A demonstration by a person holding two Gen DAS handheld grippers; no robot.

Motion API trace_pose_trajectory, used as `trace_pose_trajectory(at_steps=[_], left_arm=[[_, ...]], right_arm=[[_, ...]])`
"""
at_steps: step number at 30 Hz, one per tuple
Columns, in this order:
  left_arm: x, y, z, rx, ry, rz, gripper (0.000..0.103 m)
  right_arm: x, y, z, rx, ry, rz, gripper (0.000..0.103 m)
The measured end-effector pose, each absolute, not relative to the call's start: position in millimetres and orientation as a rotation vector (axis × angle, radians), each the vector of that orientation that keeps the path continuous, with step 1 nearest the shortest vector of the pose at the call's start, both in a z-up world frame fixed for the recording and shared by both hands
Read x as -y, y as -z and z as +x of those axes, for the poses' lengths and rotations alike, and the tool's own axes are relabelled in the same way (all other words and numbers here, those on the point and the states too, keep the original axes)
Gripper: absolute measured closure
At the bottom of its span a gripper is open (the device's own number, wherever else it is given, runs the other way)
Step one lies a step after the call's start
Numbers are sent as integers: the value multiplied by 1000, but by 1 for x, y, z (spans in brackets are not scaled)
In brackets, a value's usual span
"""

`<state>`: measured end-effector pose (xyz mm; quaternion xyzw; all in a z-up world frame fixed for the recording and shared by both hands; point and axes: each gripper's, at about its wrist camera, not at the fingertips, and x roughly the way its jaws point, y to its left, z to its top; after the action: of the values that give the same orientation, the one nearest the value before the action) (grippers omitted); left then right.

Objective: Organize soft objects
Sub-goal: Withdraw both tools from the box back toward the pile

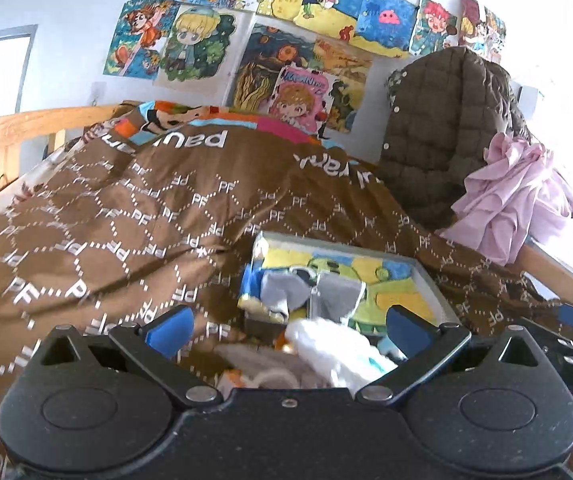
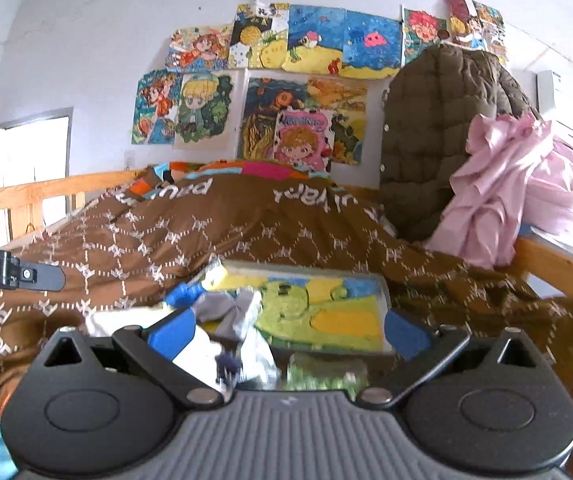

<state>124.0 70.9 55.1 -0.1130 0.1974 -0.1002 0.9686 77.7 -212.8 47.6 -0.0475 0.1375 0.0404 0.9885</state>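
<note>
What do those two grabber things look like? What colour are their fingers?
Both are black, with round discs at the sides and jointed black arms. The left gripper and the right gripper each have two bright blue fingertips. The right one's body has a grey ribbed panel. No sleeves or cables show.

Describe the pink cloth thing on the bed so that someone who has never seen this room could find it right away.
Start at the wooden bed covered by the brown quilt printed with white letters. At its far right corner a quilted olive-brown jacket stands against the wall under the children's drawings. The pink cloth hangs crumpled just right of that jacket, over the bed rail; it is the only pale pink, smooth, ruffled fabric there.
</note>
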Motion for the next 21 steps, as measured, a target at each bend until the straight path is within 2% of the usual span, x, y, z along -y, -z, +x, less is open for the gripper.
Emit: trace_pose_trajectory(at_steps=[13, 21], left_arm=[[-69, 5, 81, -541, 155, -343, 1], [-67, 21, 65, -596, 142, -315, 1]], right_arm=[[215, -12, 31, -412, -82, -85, 0], [211, -2, 29, -481, -133, -77, 0]])
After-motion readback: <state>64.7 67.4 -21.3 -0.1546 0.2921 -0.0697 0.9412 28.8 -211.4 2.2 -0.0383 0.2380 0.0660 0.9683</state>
